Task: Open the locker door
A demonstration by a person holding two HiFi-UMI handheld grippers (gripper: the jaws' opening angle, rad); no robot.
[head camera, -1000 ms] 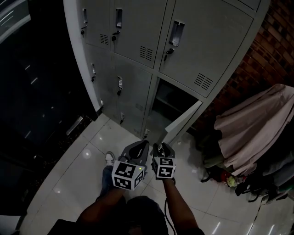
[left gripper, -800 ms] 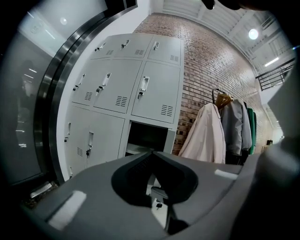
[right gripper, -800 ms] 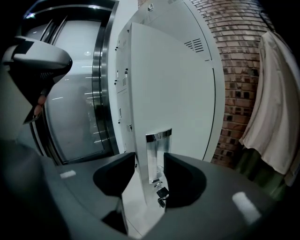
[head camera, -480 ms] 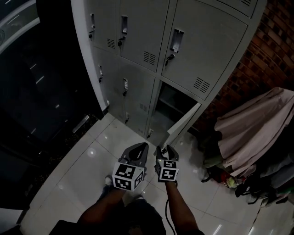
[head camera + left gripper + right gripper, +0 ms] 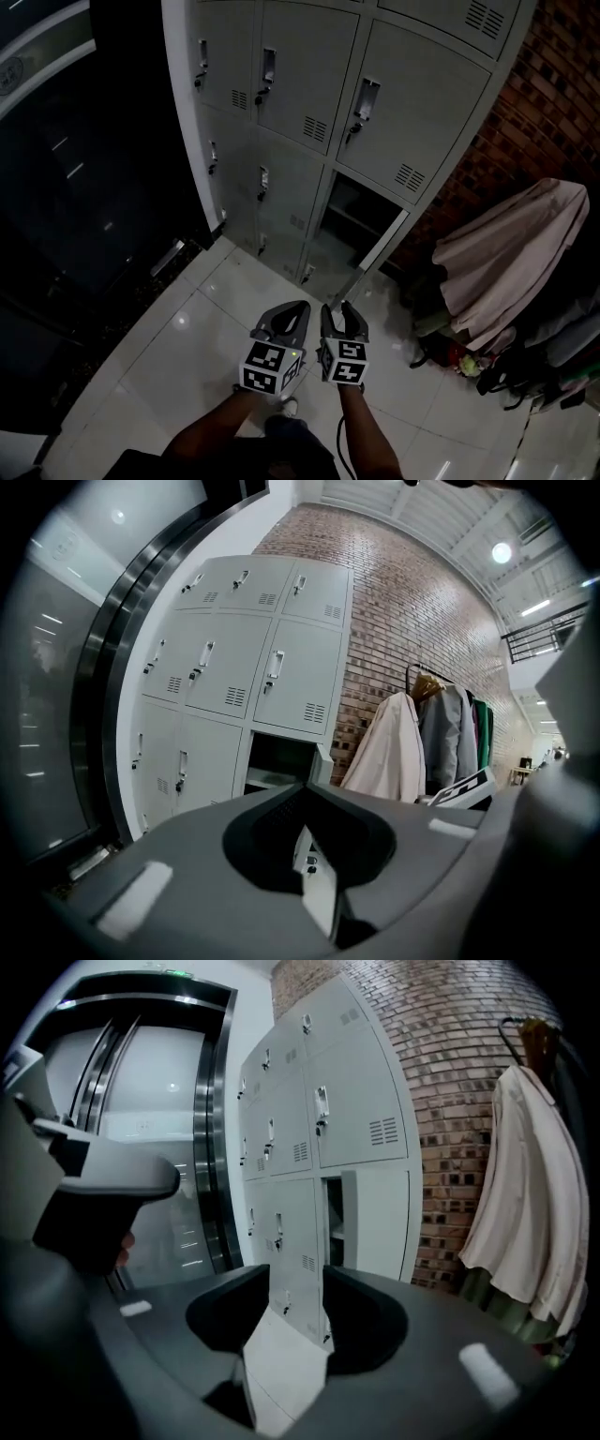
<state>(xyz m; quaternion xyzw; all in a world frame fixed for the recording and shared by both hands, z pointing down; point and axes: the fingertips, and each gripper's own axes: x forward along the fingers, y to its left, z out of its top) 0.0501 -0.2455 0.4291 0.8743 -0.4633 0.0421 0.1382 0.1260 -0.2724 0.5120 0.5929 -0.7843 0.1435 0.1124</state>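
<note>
Now | locker door: standing open in the right column of the lockers, well apart from both grippers | left gripper: jaws resting together, empty | right gripper: jaws just opening, part-spread, nothing between | risk: unheld door perhaps swinging back; dimness hiding its angle

I see the lockers as smooth, matt grey painted metal. Right of them the wall is rough brick, with soft pale cloth draped; at their foot the floor tiles gleam glossy.
</note>
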